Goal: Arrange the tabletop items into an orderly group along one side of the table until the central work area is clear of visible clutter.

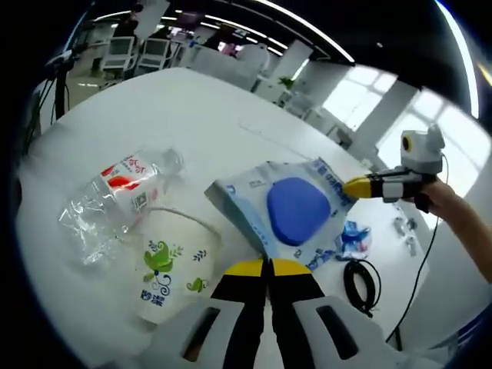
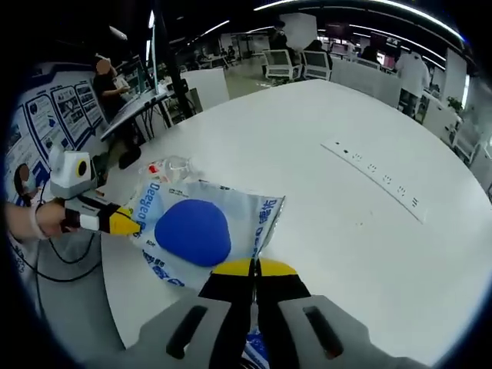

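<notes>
My left gripper (image 1: 268,266) has its yellow-tipped fingers pressed together with nothing between them, hanging just short of the wipes pack (image 1: 288,211), whose near edge lies right ahead of my tips. My right gripper (image 2: 254,267) looks clenched too. The near edge of the same pack (image 2: 207,227) meets its tips, but I cannot tell whether any film is pinched between them.

The pack is a soft, pale-blue film pouch with a stiff, rounded blue lid (image 1: 297,210) in the middle. I judge it light to middling, floppy and a bit slick; it would sag if lifted by a corner. The flat sealed edge nearest my fingers is the best hold, or I could simply slide it across the table (image 2: 346,177). Blue lettering runs along its border. I read something like "DaeGao", though not with confidence.

Just left of my left fingertips lies a paper cup (image 1: 173,265) on its side, white with green leaf art and blue characters too small to read. It is thin-walled and would crush easily, so I would nip the rim gently. Beyond it is a crumpled clear plastic bottle (image 1: 115,204) with a red and white label, very light and springy. To the right of my fingers are a small blue wrapper (image 1: 355,237) and a coiled black cable (image 1: 361,280).
</notes>
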### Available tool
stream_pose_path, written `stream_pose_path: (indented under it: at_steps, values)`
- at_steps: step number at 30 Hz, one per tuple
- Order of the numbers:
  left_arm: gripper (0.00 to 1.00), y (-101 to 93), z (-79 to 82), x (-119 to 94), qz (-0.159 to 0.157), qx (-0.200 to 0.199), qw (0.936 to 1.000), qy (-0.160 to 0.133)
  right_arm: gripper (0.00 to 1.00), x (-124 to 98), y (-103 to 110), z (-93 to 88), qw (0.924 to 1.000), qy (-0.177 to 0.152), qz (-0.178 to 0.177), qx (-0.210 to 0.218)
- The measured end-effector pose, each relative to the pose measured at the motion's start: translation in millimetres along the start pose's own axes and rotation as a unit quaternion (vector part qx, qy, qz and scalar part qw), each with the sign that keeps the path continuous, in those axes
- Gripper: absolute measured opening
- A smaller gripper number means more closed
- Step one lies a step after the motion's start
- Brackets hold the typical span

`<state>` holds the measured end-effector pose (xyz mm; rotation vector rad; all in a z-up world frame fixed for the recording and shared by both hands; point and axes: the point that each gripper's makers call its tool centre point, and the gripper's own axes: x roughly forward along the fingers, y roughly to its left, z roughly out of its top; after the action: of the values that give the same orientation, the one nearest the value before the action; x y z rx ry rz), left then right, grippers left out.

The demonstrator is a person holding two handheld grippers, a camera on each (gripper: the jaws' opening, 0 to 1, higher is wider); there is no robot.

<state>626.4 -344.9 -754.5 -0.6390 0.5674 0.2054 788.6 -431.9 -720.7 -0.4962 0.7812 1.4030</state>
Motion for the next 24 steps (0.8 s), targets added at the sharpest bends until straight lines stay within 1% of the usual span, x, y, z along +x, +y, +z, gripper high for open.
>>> stream_pose_path:
  at_steps: [5, 10, 14, 18, 19, 24]
  values:
    - [0.00, -1.4, 12.0, 3.1, -0.009, 0.019, 0.9998, 0.004, 0.00, -11.1, 2.3, 1.7, 0.9996, -0.019, -0.008, 0.017]
    - [0.00, -1.9, 22.7, 7.0, -0.018, 0.038, 0.9991, 0.009, 0.00, -20.3, 3.1, -2.5, 0.9987, -0.032, -0.017, 0.035]
    - [0.00, -4.7, 31.1, 8.7, -0.023, 0.054, 0.9982, 0.015, 0.00, -22.0, 0.0, -4.7, 0.9971, -0.043, -0.021, 0.060]
    - [0.00, -1.6, 41.3, 12.3, -0.029, 0.068, 0.9970, 0.022, 0.00, -23.4, 2.3, -7.5, 0.9956, -0.049, -0.025, 0.076]
    - [0.00, -4.9, 39.9, 10.6, -0.030, 0.073, 0.9966, 0.024, 0.00, -23.1, 3.3, -8.0, 0.9950, -0.051, -0.026, 0.082]
    - [0.00, -4.9, 46.6, 12.4, -0.036, 0.084, 0.9953, 0.031, 0.00, -23.3, 5.1, -9.2, 0.9915, -0.065, -0.039, 0.106]
